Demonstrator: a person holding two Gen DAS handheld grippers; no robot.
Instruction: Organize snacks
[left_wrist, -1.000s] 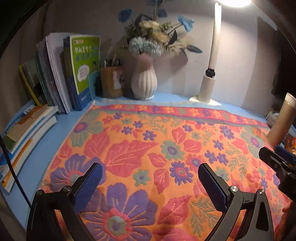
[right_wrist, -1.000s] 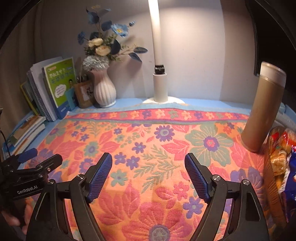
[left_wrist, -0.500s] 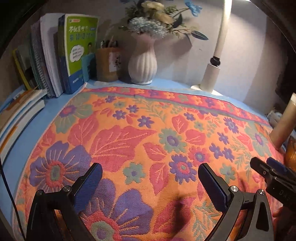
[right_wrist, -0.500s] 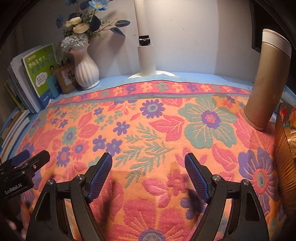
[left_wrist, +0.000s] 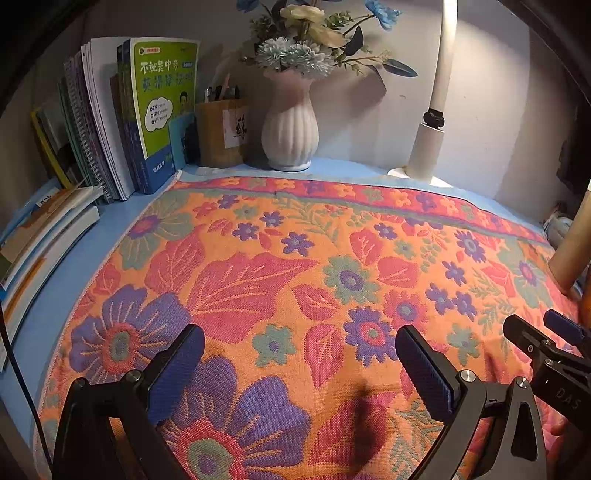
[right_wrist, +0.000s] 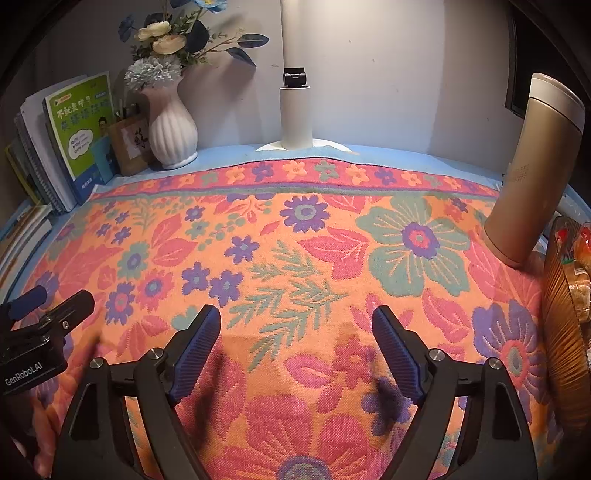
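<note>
A woven basket (right_wrist: 559, 314) with several wrapped snacks (right_wrist: 578, 266) sits at the far right edge of the right wrist view, on the floral cloth (right_wrist: 295, 240). My right gripper (right_wrist: 295, 325) is open and empty, low over the cloth, left of the basket. My left gripper (left_wrist: 299, 347) is open and empty over the cloth's (left_wrist: 295, 258) left half. Each gripper shows in the other's view: the right one (left_wrist: 546, 343) at the right edge, the left one (right_wrist: 48, 306) at the left edge.
A tall tan flask (right_wrist: 532, 170) stands just behind the basket. A white vase of flowers (left_wrist: 290, 125), a pen holder (left_wrist: 219, 133), upright books (left_wrist: 147, 122) and a lamp post (right_wrist: 295, 110) line the back wall. Flat books (left_wrist: 37, 229) lie at the left.
Both grippers have tilted down and moved lower toward the cloth, a little forward. Their jaws stayed open and empty.
</note>
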